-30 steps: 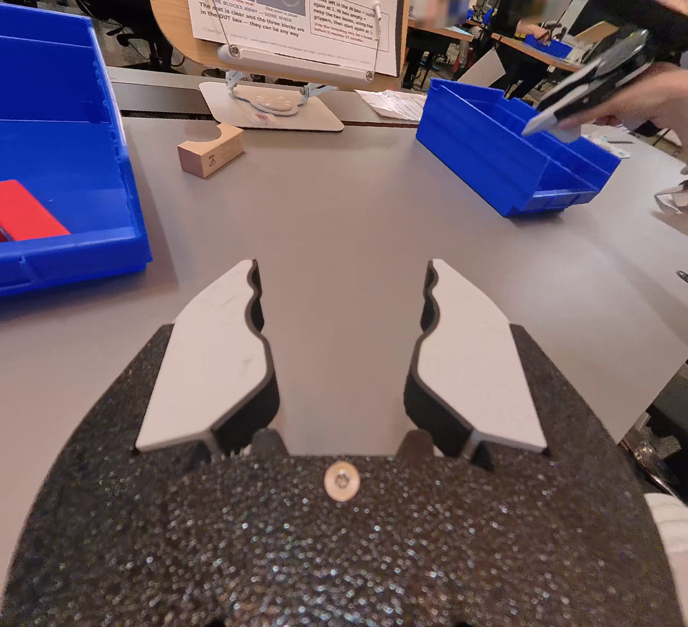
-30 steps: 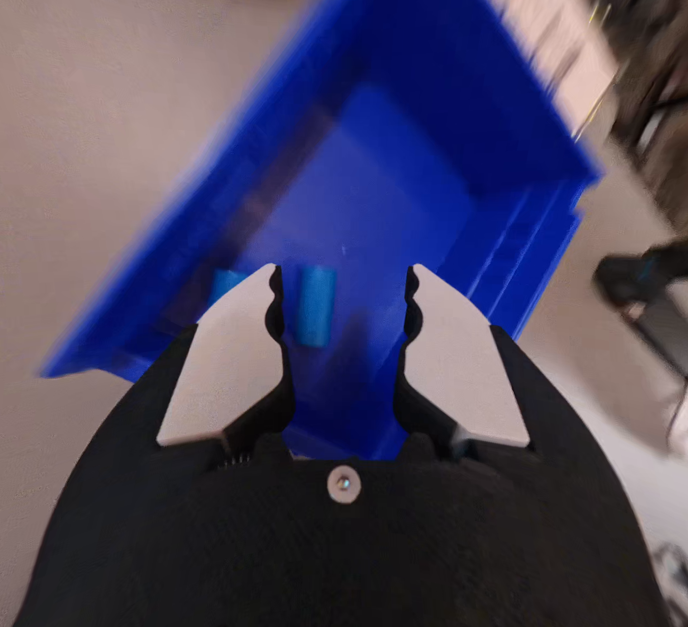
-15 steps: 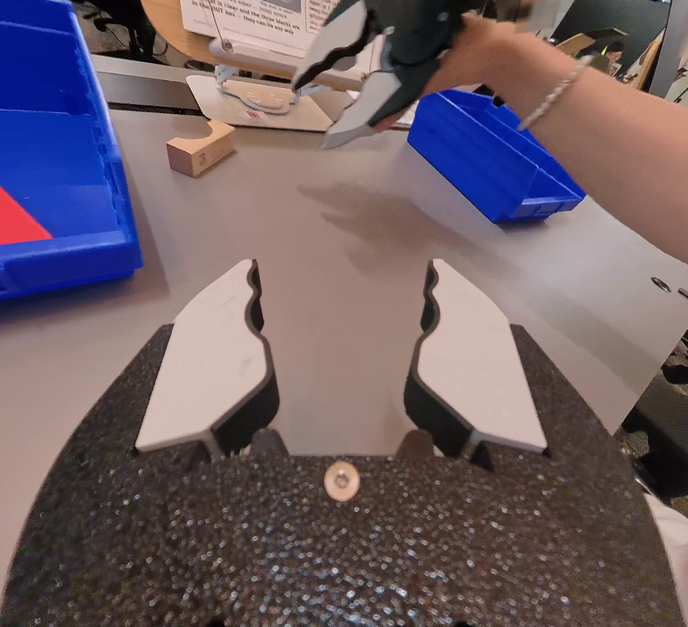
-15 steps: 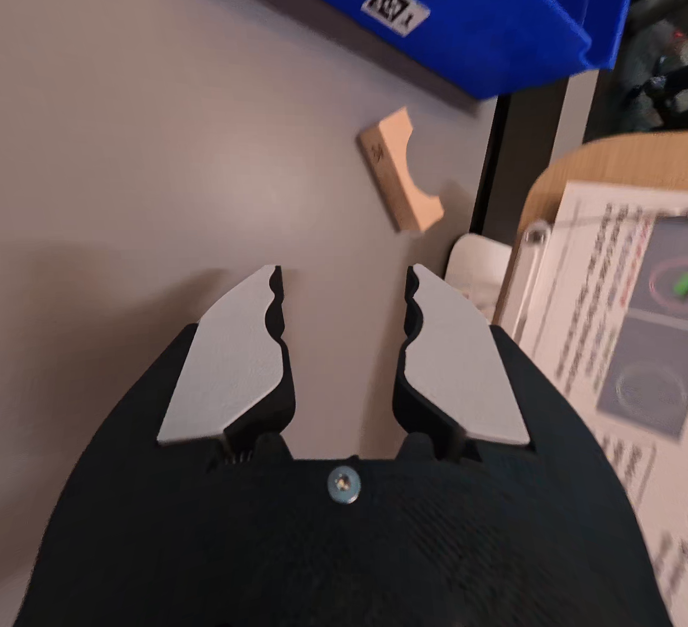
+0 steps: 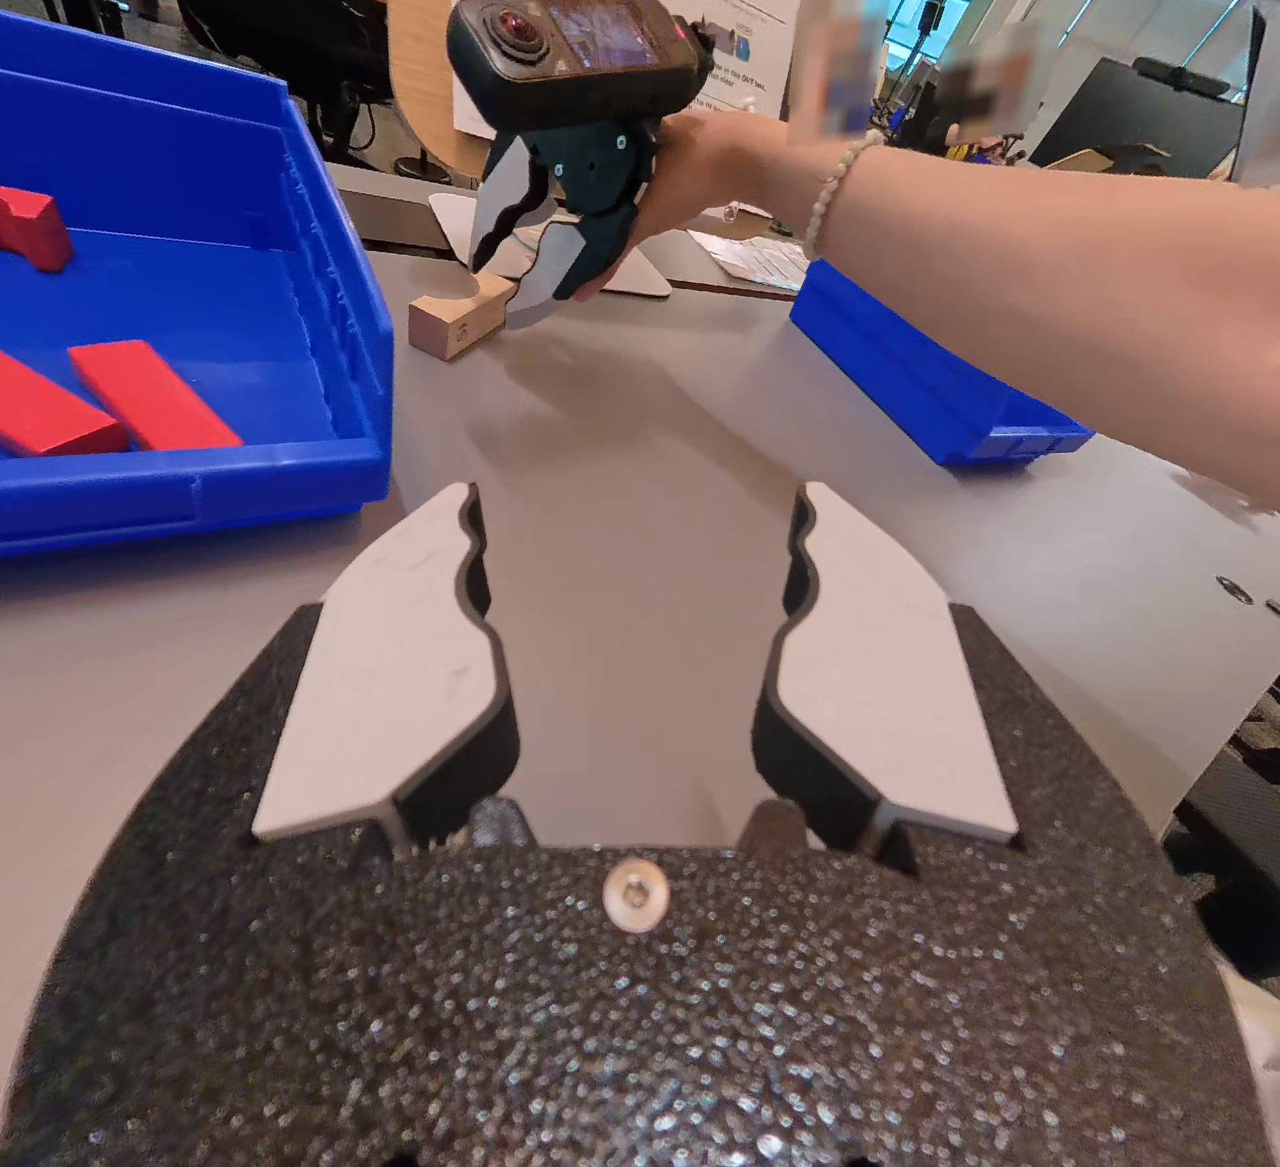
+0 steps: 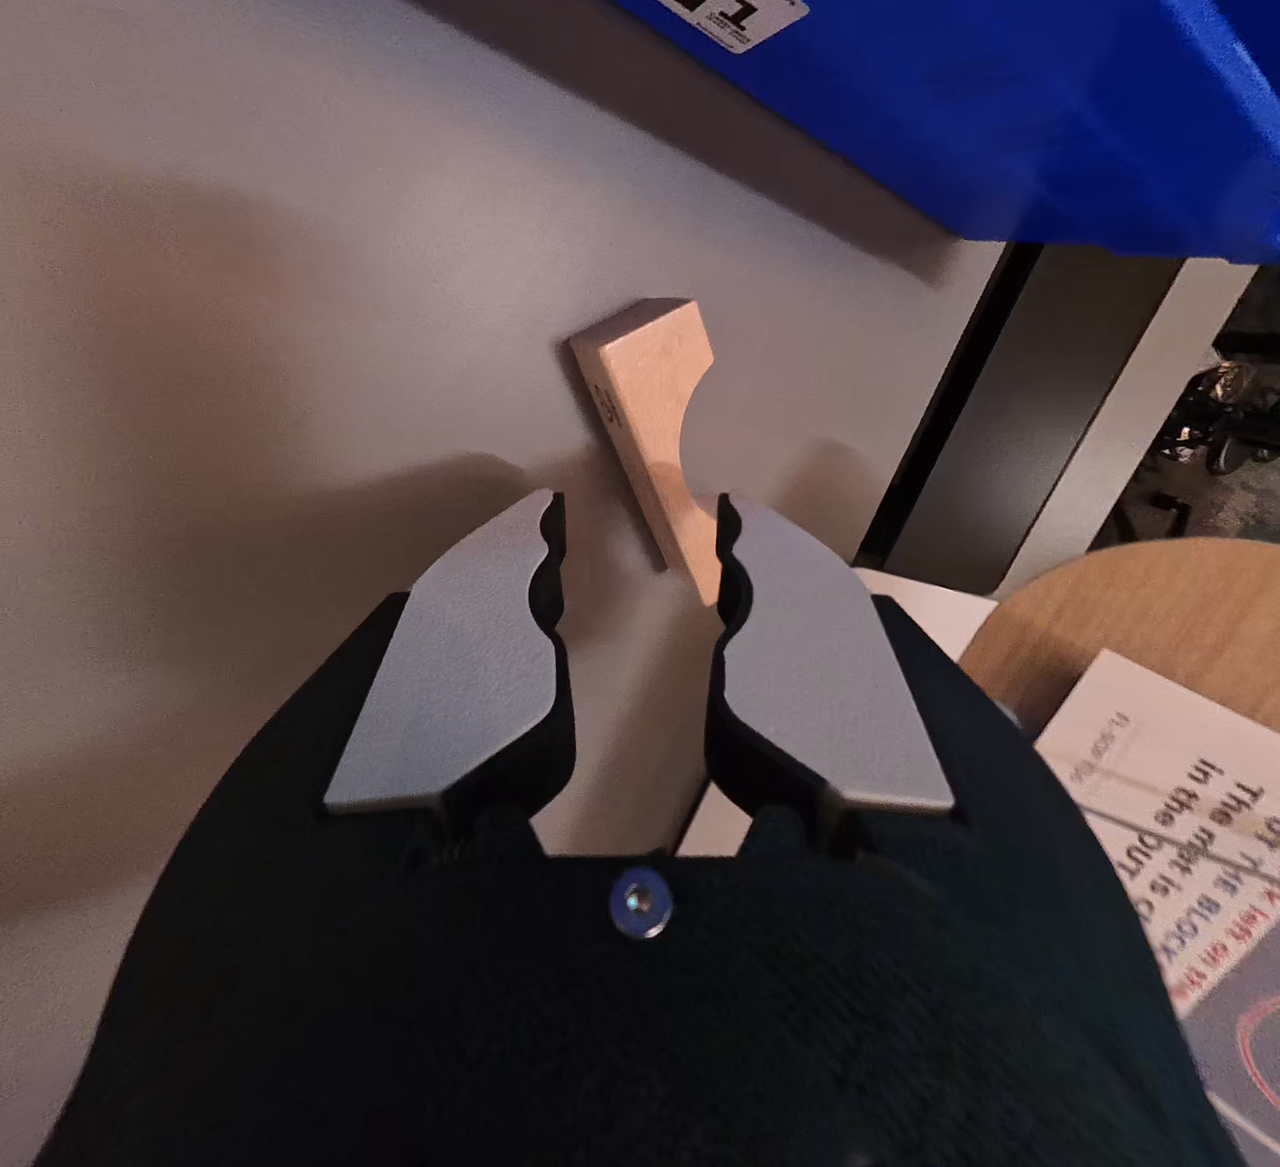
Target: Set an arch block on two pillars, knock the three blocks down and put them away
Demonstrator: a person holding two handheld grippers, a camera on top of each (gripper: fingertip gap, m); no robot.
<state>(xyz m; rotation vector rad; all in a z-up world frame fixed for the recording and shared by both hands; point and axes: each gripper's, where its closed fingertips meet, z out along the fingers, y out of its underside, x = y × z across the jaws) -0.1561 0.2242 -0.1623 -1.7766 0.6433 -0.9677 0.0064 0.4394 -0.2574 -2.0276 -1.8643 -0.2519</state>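
Your right gripper (image 5: 509, 275) was spread apart at the near-right end of the wooden arch block (image 6: 658, 434), one finger seemingly touching it, nothing clamped. The block lay flat on the tabletop (image 5: 658, 441), just right of the big blue bin (image 5: 339, 317) that held red blocks (image 5: 149, 396); its long axis ran left-right, notch facing far. Your left gripper (image 5: 636, 552) hung released over bare tabletop.

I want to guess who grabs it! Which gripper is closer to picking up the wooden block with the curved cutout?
Probably the right gripper: it is open with its tips right at the wooden block. The left gripper is open too, but sits well back over bare table.
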